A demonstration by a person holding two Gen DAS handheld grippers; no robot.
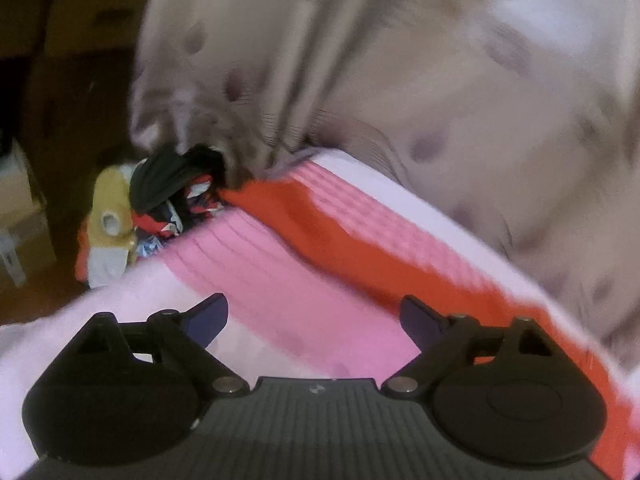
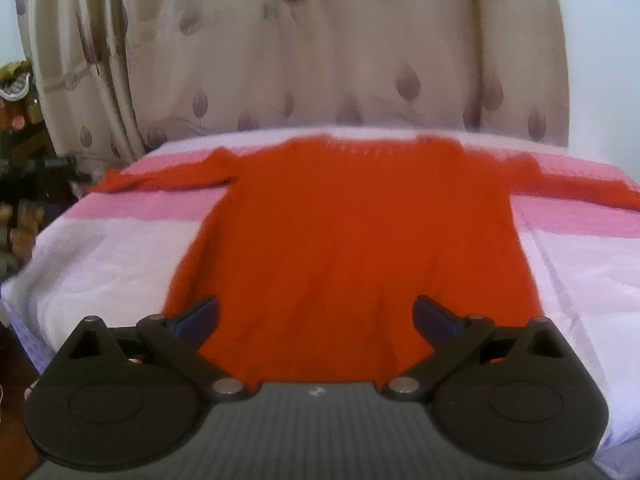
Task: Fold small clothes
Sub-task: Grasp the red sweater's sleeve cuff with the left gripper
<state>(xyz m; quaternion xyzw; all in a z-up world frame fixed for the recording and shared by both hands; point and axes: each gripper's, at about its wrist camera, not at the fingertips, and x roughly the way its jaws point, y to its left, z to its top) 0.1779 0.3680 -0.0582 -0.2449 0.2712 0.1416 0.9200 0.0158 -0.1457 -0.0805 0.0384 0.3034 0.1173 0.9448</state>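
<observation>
A small red sweater lies flat on a pink and white striped bedspread, both sleeves spread out to the sides. My right gripper is open and empty, hovering over the sweater's bottom hem. In the left wrist view the sweater shows as a red band, blurred. My left gripper is open and empty above the bedspread, just short of the red cloth.
A beige curtain with leaf prints hangs behind the bed and also shows in the left wrist view. A pile of mixed clothes sits at the bed's far corner. Dark furniture stands to the left.
</observation>
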